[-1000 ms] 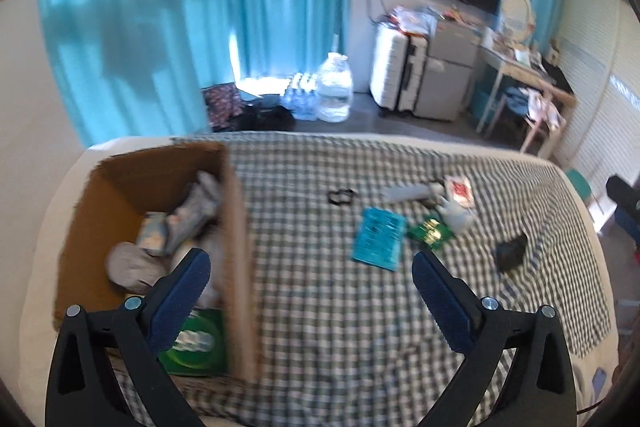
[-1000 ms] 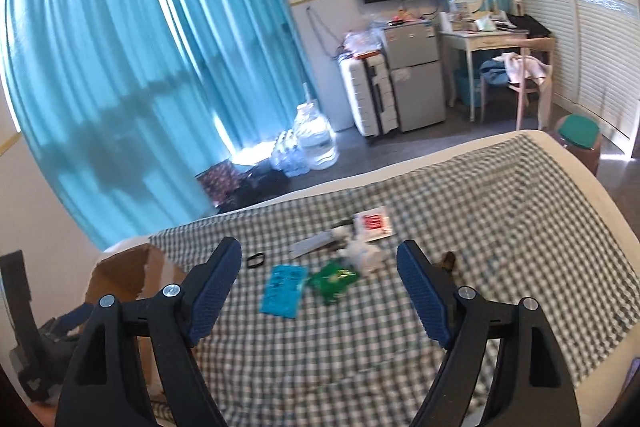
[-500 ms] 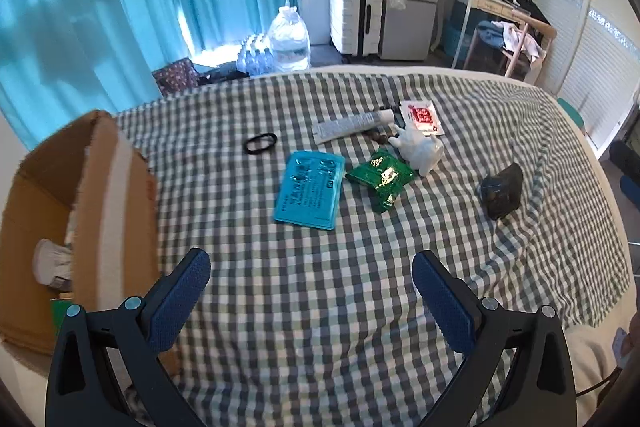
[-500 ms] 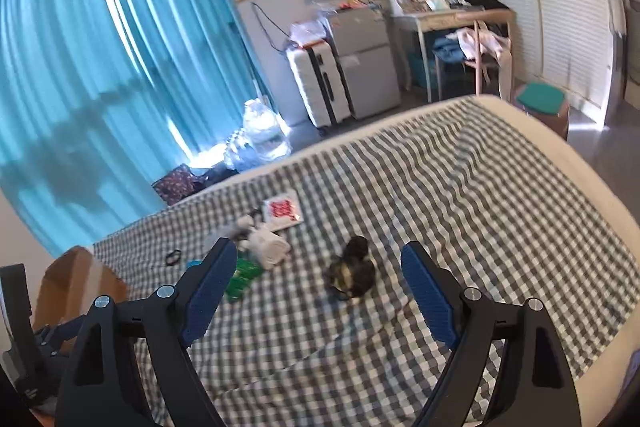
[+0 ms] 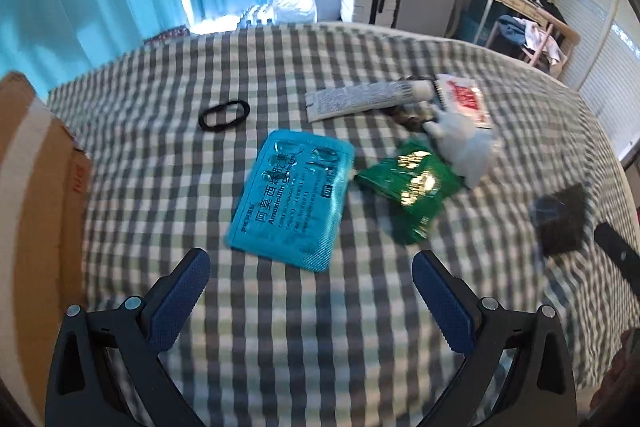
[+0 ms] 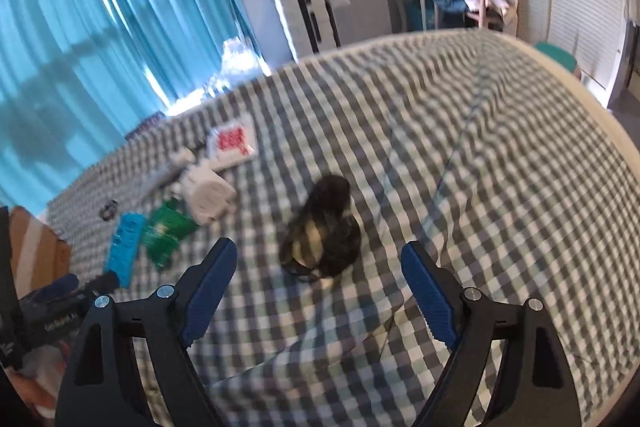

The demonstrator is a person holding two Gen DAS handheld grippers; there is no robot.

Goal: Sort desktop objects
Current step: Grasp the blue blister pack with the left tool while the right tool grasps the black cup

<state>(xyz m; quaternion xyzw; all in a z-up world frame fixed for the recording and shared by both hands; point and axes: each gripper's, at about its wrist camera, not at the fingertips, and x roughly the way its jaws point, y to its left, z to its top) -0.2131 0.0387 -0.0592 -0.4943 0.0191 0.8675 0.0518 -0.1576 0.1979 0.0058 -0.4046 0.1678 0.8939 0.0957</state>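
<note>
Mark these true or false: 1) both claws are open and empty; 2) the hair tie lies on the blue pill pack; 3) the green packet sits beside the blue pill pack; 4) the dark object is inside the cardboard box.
1) True: left claw and right claw hold nothing.
2) False: the hair tie lies apart from the blue pill pack, on the checked cloth.
3) True: the green packet is next to it.
4) False: the dark object lies on the cloth; the cardboard box is far off.

Two black grippers with blue pads

Left gripper [image 5: 310, 269] and right gripper [image 6: 318, 259]: black triangular frames, silver screws, ribbed blue fingertip pads.
</note>
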